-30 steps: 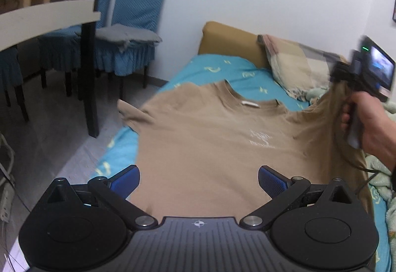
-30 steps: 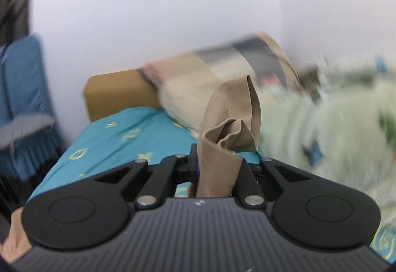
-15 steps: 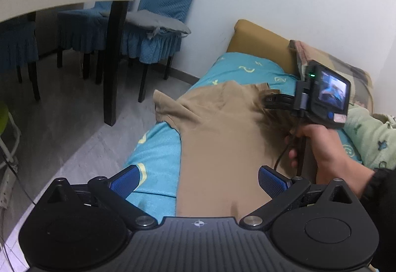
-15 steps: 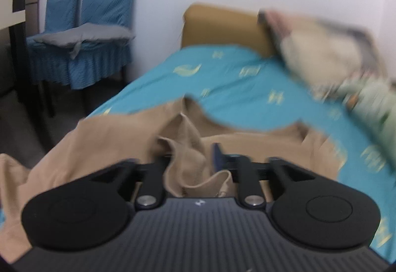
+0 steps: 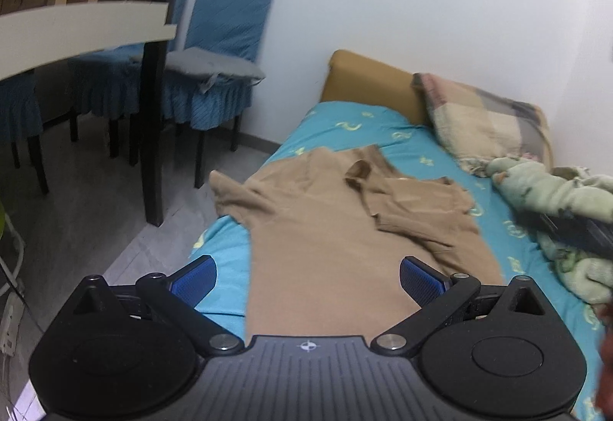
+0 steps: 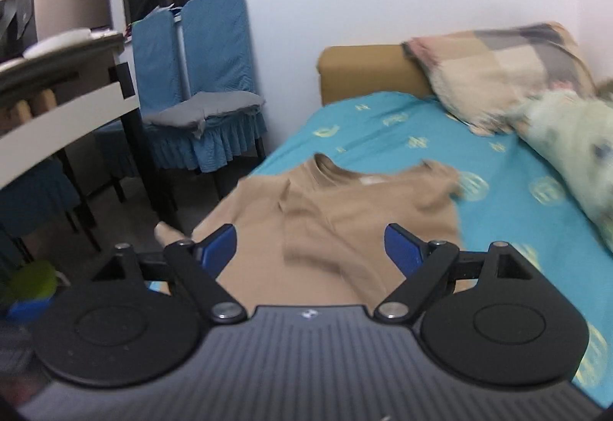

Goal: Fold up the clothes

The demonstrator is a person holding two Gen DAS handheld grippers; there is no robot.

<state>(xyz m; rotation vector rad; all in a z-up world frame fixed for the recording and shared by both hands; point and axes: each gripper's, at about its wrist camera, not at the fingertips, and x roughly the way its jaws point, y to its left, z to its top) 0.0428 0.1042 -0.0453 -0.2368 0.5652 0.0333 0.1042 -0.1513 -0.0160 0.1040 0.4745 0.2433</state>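
Note:
A tan T-shirt (image 5: 325,229) lies on the turquoise bed sheet (image 5: 345,126), collar toward the headboard. Its right side is folded over onto the middle, sleeve on top (image 5: 417,202); its left sleeve (image 5: 230,191) hangs toward the bed's edge. My left gripper (image 5: 306,277) hovers open above the shirt's lower half, nothing between its blue pads. In the right wrist view the same shirt (image 6: 329,225) spreads below my right gripper (image 6: 310,246), which is open and empty. Part of the right tool's dark body (image 5: 574,229) shows at the left view's right edge.
A patchwork pillow (image 5: 482,122) and a pale green blanket (image 5: 555,199) lie at the bed's right side. A mustard headboard (image 5: 367,84) stands against the white wall. Blue-covered chairs (image 5: 222,49) and a dark-legged table (image 5: 153,103) stand left of the bed over a grey floor.
My right gripper carried the shirt's right side over the middle, let it go, opened and pulled back. My left gripper stayed open above the shirt's hem.

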